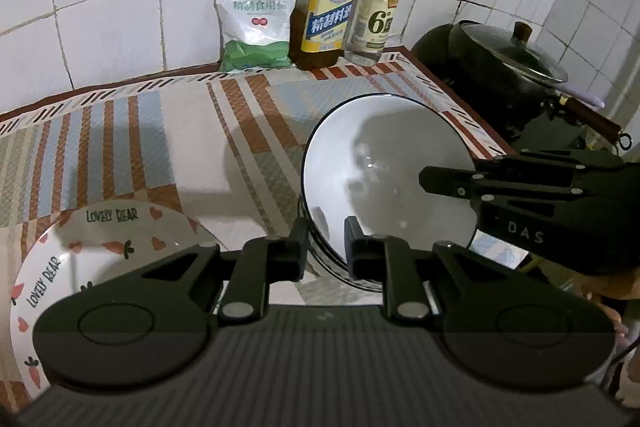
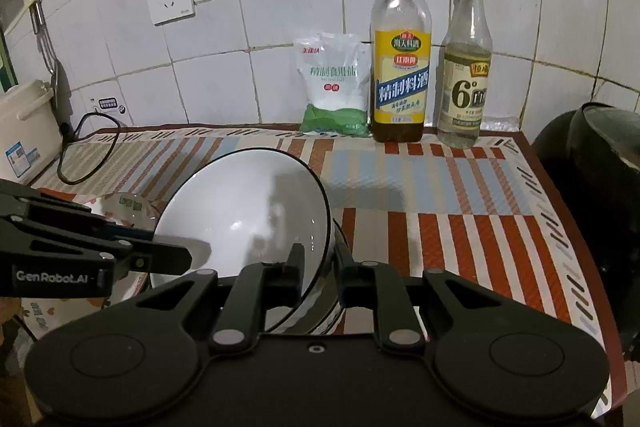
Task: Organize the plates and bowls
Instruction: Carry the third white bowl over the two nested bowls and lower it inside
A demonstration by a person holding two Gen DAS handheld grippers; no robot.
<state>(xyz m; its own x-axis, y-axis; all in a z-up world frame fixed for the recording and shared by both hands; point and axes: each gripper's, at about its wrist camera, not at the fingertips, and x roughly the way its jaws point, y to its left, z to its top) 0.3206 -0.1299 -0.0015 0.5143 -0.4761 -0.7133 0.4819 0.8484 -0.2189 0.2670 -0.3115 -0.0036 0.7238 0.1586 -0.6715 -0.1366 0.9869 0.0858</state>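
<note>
You have the white, black-rimmed ceramic bowl point(image 2: 248, 211) tilted up on edge, with a second rim of the same kind showing just beneath it, so a stack seems to be forming. Your right gripper point(image 2: 318, 267) is clamped on its rim at five o'clock in the right wrist view. Your left gripper point(image 1: 326, 247) straddles the opposite rim, fingers narrowly apart; whether they bite, I cannot tell. The round "Lovely Bear" carrot-print plate point(image 1: 52, 267) lies flat on the striped tabletop point(image 1: 132, 147) at eight o'clock in the left view. The task looks roughly midway: settle the bowl, then deal with that plate.
</note>
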